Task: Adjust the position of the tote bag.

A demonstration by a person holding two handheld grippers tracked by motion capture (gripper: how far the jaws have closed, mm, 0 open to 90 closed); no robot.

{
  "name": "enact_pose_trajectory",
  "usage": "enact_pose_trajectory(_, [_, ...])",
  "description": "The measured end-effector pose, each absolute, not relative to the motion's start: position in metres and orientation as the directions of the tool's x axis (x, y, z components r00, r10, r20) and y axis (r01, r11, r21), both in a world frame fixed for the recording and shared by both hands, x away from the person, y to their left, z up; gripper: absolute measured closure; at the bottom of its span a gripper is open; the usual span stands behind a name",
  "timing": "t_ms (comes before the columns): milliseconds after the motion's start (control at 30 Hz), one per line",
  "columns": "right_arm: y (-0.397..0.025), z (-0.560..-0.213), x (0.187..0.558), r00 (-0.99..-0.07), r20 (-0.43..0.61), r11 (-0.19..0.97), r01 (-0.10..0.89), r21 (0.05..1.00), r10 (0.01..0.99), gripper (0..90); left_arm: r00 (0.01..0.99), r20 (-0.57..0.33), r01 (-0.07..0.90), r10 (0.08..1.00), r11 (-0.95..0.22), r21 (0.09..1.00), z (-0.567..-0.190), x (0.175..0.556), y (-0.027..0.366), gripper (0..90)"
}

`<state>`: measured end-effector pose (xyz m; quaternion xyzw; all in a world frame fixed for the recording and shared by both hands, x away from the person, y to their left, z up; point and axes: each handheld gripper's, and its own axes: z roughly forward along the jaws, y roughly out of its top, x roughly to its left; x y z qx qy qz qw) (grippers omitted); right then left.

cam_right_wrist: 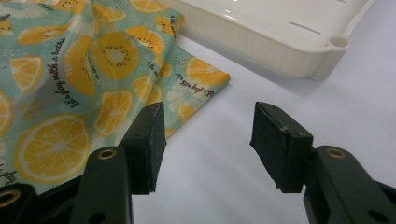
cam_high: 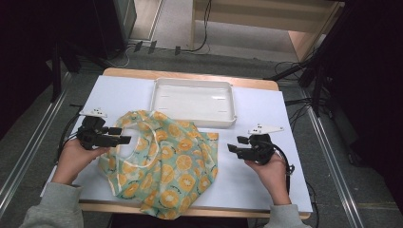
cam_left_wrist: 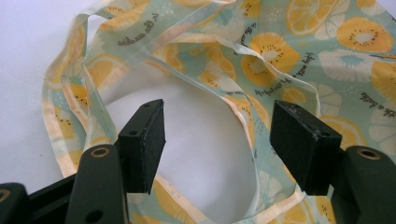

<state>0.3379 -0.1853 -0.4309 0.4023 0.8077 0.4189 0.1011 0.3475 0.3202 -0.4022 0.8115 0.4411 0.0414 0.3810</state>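
Observation:
A pale green cloth bag printed with orange slices point(cam_high: 166, 161) lies spread on the white table top, its front corner hanging over the near edge. My left gripper point(cam_high: 122, 135) is open at the bag's left side, over the loop of its handle point(cam_left_wrist: 243, 116), with nothing between its pads point(cam_left_wrist: 147, 140). My right gripper point(cam_high: 235, 145) is open just right of the bag's right corner point(cam_right_wrist: 205, 77), above bare table. Behind the bag sits a white plastic tray point(cam_high: 159, 92), seen close in the right gripper view as tray point(cam_right_wrist: 299, 53).
The white sheet point(cam_high: 266, 180) covers a wooden table with bare room at the right and far left. Cables point(cam_high: 285, 159) trail from both grippers. Dark stands and wires surround the table on the floor.

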Motion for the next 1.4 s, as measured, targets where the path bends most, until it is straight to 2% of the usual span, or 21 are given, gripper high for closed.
enact_pose_trajectory(200, [-0.186, -0.431, 0.339, -0.656, 0.205, 0.312, 0.580, 0.752, 0.726, 46.7, 0.611, -0.269, 0.684, 0.745, -0.326, 0.653, -0.403, 0.348, 0.320, 35.0])
enact_pose_trajectory(333, [-0.186, -0.431, 0.339, -0.656, 0.203, 0.314, 0.580, 0.752, 0.727, 46.1, 0.611, -0.275, 0.681, 0.743, -0.315, 0.661, -0.403, 0.349, 0.323, 30.6])
enact_pose_trajectory(367, [-0.185, -0.431, 0.339, -0.660, 0.200, 0.321, 0.579, 0.749, 0.724, 46.0, 0.609, -0.273, 0.681, 0.745, -0.314, 0.661, -0.404, 0.350, 0.325, 26.9])
enact_pose_trajectory(633, [-0.181, -0.433, 0.338, -0.668, 0.192, 0.337, 0.577, 0.744, 0.719, 45.9, 0.540, -0.263, 0.714, 0.800, -0.269, 0.646, -0.405, 0.359, 0.344, 25.1])
enact_pose_trajectory(767, [-0.180, -0.437, 0.338, -0.676, 0.195, 0.351, 0.580, 0.735, 0.710, 45.9, 0.523, -0.309, 0.734, 0.794, -0.236, 0.636, -0.404, 0.370, 0.353, 25.1])
enact_pose_trajectory(1100, [-0.174, -0.437, 0.337, -0.689, 0.194, 0.359, 0.571, 0.738, 0.699, 45.5, 0.527, -0.264, 0.743, 0.808, -0.287, 0.605, -0.410, 0.397, 0.344, 22.2])
enact_pose_trajectory(1300, [-0.176, -0.438, 0.337, -0.687, 0.197, 0.356, 0.573, 0.738, 0.699, 45.4, 0.504, -0.317, 0.760, 0.804, -0.238, 0.604, -0.417, 0.412, 0.347, 21.8])
enact_pose_trajectory(1400, [-0.177, -0.438, 0.337, -0.684, 0.200, 0.350, 0.575, 0.739, 0.701, 45.5, 0.503, -0.308, 0.763, 0.808, -0.248, 0.597, -0.421, 0.414, 0.347, 23.2])
